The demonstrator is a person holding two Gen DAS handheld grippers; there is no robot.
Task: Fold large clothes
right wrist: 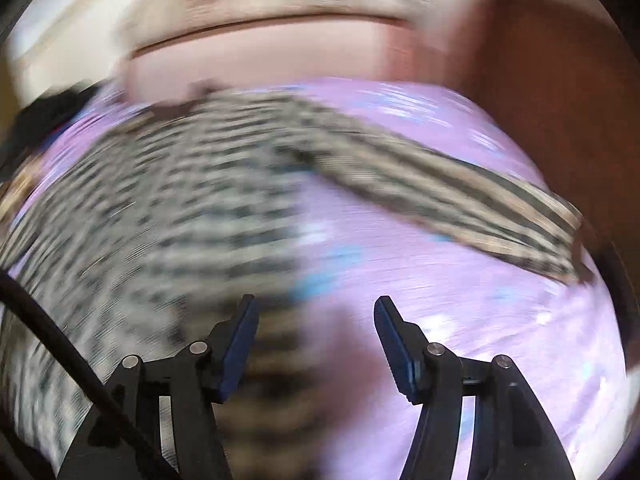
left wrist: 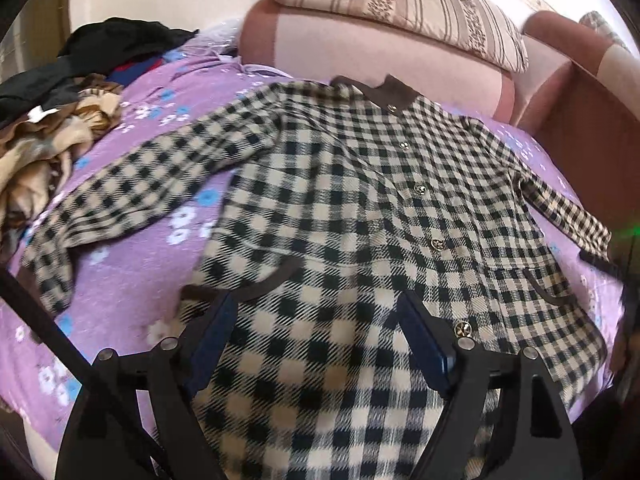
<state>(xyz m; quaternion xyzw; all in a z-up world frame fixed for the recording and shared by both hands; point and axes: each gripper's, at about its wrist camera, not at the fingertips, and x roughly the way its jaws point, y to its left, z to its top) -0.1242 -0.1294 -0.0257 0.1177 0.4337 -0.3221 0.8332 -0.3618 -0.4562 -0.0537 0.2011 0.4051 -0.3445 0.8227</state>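
A black-and-cream checked coat (left wrist: 360,200) with a brown collar and gold buttons lies flat, front up, on a purple flowered bedsheet (left wrist: 132,264). Both sleeves are spread outward. My left gripper (left wrist: 320,308) is open above the coat's lower front, its fingers apart over the hem area. In the right wrist view the picture is motion-blurred: the coat (right wrist: 160,200) lies at left, its sleeve (right wrist: 440,192) stretches to the right. My right gripper (right wrist: 316,312) is open and empty over the coat's lower right edge and the sheet (right wrist: 460,320).
A heap of dark and brown clothes (left wrist: 60,112) lies at the left of the bed. A pink headboard cushion (left wrist: 360,44) and striped pillow (left wrist: 400,4) stand behind. A brown wooden side panel (left wrist: 592,140) borders the right.
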